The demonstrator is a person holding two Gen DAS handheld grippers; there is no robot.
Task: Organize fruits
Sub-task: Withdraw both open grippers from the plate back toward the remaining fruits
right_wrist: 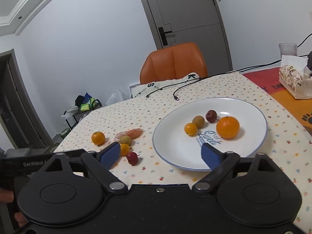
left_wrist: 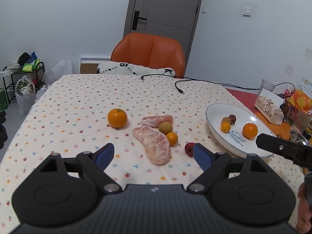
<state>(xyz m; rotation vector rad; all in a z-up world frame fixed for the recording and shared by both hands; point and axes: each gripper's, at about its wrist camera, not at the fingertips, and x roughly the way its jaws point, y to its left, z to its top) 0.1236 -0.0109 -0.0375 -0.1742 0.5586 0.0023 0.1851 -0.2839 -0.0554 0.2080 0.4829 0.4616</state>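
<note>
About half the fruit is sorted, by the look of it. Starting at the left of the left wrist view, a big orange (left_wrist: 117, 117) sits alone on the table (left_wrist: 58, 105). Just right of it, at mid-frame, lie two peeled pomelo segments, a smaller one (left_wrist: 157, 120) behind and a larger one (left_wrist: 154, 145) in front, with a brownish longan (left_wrist: 165, 127) and a small kumquat (left_wrist: 172, 138) touching them. A red jujube (left_wrist: 189, 149) lies a little farther right, just beside the tip of one blue finger. All six are yet to be moved.

At the right of the frame the white plate (left_wrist: 214, 115) already carries four pieces: a kumquat (left_wrist: 225, 126), a longan (left_wrist: 226, 120), a dark jujube (left_wrist: 232, 118) and an orange (left_wrist: 250, 130).

The left gripper (left_wrist: 154, 155) has its fingers spread wide with nothing between them, poised over the larger segment. The right gripper (right_wrist: 160, 154) is likewise wide and empty, one finger over the plate's near rim.
</note>
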